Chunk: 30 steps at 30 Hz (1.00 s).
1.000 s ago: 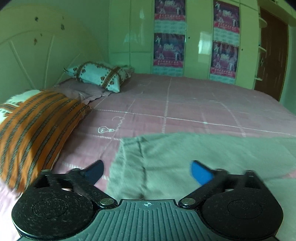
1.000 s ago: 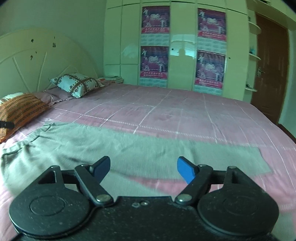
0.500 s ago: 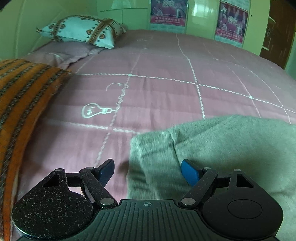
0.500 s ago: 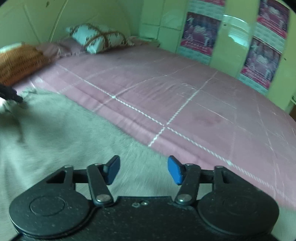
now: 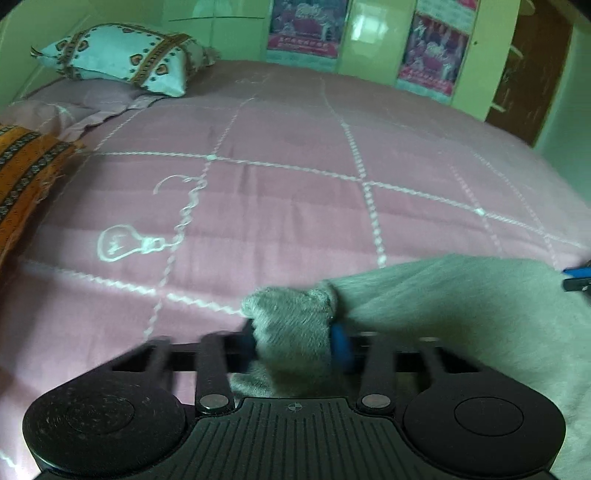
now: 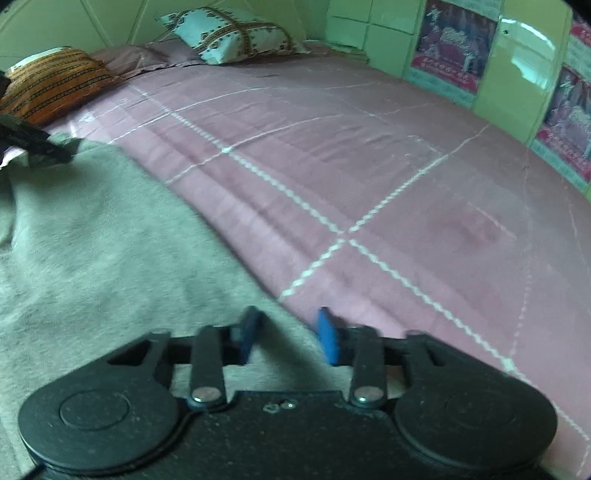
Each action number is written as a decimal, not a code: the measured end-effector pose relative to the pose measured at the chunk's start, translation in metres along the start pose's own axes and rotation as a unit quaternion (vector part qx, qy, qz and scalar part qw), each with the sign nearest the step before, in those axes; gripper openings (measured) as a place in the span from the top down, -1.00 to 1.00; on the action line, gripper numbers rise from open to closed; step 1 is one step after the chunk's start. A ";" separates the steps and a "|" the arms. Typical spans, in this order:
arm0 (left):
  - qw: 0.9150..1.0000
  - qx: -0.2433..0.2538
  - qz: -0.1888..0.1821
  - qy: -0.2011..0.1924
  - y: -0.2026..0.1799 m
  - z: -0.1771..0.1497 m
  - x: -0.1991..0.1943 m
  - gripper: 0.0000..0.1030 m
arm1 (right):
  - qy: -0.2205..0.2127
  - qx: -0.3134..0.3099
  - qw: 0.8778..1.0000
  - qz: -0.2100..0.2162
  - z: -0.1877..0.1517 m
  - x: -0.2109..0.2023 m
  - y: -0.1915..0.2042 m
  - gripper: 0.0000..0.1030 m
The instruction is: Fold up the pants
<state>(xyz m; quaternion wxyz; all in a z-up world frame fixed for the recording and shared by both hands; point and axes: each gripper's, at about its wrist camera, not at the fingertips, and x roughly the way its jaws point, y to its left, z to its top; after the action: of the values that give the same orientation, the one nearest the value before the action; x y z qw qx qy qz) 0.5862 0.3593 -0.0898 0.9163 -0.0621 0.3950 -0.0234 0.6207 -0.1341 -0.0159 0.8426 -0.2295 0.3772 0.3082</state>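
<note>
Grey pants (image 5: 443,314) lie spread on a pink bed (image 5: 295,203). In the left wrist view my left gripper (image 5: 295,339) is closing on a bunched corner of the pants, and its blue pads press the cloth from both sides. At the right edge of that view a blue fingertip of my right gripper (image 5: 576,277) shows. In the right wrist view my right gripper (image 6: 286,332) is closing over the far edge of the pants (image 6: 92,240). A gap remains between its pads, and the cloth lies flat in it. The left gripper (image 6: 29,144) shows at the far left.
An orange striped pillow (image 5: 22,173) and a white patterned pillow (image 5: 122,59) lie at the head of the bed. Green wardrobe doors with posters (image 5: 369,33) and a brown door (image 5: 532,74) stand beyond the bed. Pink bedspread (image 6: 369,166) stretches past the pants.
Both grippers came down to the pants and narrowed their jaws. The left one has pinched up the corner of the cloth. The right one rolled and now straddles the far edge.
</note>
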 end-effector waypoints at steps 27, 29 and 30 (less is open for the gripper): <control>0.978 -0.159 -0.036 -0.132 0.026 -0.236 -0.247 -0.45 | -0.098 0.091 0.989 -0.056 -0.169 -0.251 0.163 0.59; 0.966 -0.205 -0.040 -0.151 0.019 -0.240 -0.259 -0.45 | -0.109 0.169 0.978 -0.062 -0.167 -0.252 0.148 0.59; 0.959 -0.226 -0.061 -0.158 0.014 -0.241 -0.262 -0.45 | -0.117 0.195 0.972 -0.063 -0.166 -0.251 0.143 0.57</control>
<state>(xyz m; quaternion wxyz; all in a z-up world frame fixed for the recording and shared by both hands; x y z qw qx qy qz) 0.2313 0.3745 -0.0664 0.9260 -0.2942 0.2356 0.0212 0.3074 -0.2227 0.0564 0.9270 -0.0465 0.3138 0.2002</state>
